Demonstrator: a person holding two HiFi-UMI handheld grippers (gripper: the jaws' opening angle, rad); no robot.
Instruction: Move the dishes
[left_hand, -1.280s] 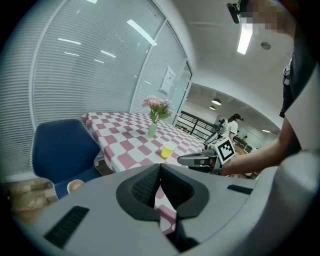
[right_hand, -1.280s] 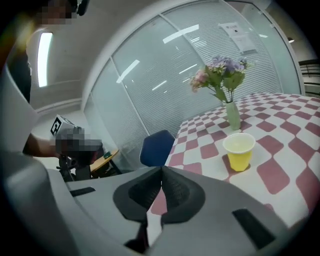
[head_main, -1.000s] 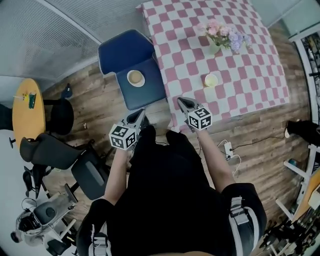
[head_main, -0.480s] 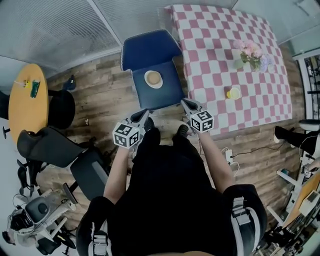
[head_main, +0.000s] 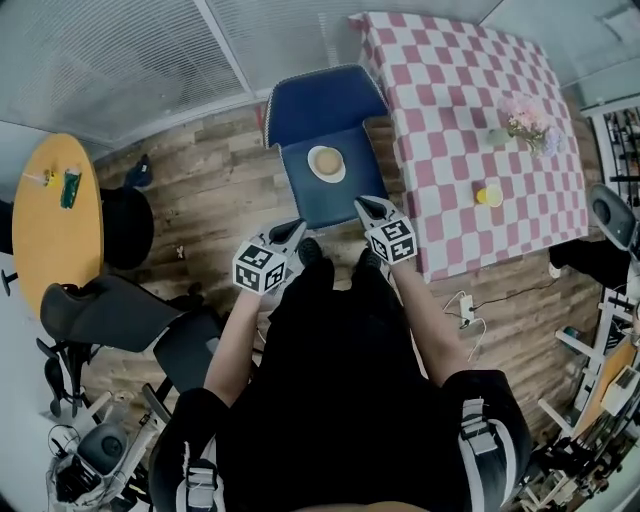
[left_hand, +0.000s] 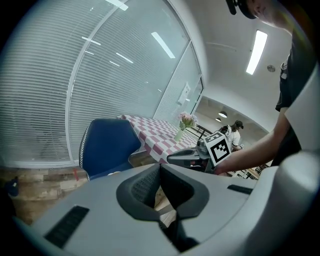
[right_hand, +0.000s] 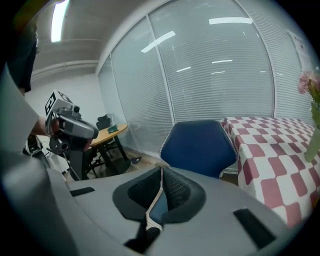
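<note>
Left arm: is stretching forward and sloping downward from the body, carrying the left tongs (head_main: 293, 229) with the marker cube nearest the person.
Right arm: is reaching forward alongside it, holding the right tongs (head_main: 364, 205) at a similar downward slope; the two tongs are running roughly side by side.
Left tongs: the tips are meeting, and nothing is sitting between them.
Right tongs: the tips are pressing together, gripping nothing.
Aim: both tongs are pointing toward the blue chair (head_main: 320, 105), their tips hanging near the front edge of its seat.
Dish (head_main: 326, 163): is lying flat on the chair seat, ahead of the two tongs and well apart from them.
Dish contents: a brownish centre is showing inside a pale rim; what it is cannot be told.
Dish axis: it is round, so no long axis is showing; its open face is pointing up.
Worktop (head_main: 450, 90): is standing just right of the chair under a pink-and-white checked cloth.
Vase (head_main: 497, 137): is standing on the worktop, holding pink and purple flowers (head_main: 528, 115).
Yellow cup (head_main: 489, 196): is sitting nearer the worktop's front edge; its contents are too small to tell.
</note>
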